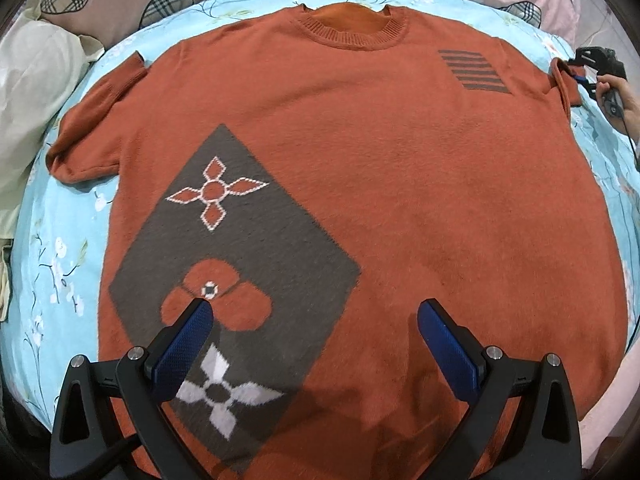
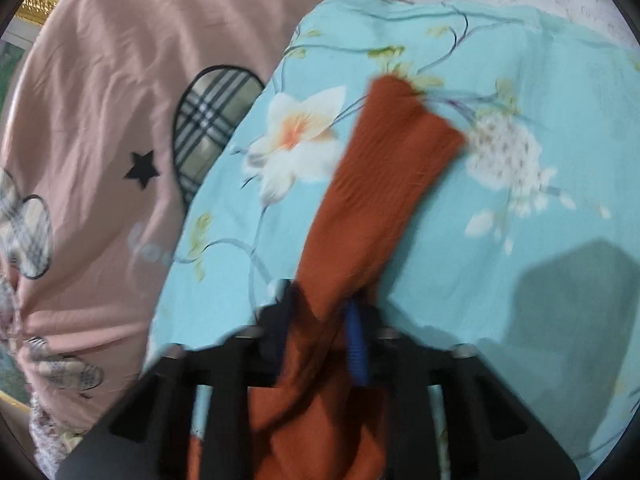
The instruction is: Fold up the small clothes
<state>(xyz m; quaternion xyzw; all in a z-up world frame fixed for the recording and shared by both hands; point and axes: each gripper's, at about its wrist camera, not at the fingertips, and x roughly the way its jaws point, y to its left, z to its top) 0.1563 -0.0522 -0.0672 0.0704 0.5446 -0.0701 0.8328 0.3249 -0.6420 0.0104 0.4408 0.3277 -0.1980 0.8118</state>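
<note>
A rust-orange knitted sweater (image 1: 360, 152) lies flat, front up, on a light blue floral sheet (image 1: 60, 248). It has a grey diamond patch with flower shapes and a block of grey stripes near one shoulder. My left gripper (image 1: 314, 316) hovers over the lower hem, its blue pads wide apart with nothing between them. At the far right, my right gripper (image 1: 576, 74) sits at the sweater's right sleeve. In the right wrist view the right gripper (image 2: 320, 320) is shut on that orange sleeve (image 2: 384, 184), whose cuff end hangs out past the fingers.
A pink quilt (image 2: 100, 120) with plaid heart patches and a black star lies behind the blue sheet. A pale cream cloth (image 1: 36, 92) is bunched at the left. A hand (image 1: 624, 96) holds the right gripper's handle at the sheet's right edge.
</note>
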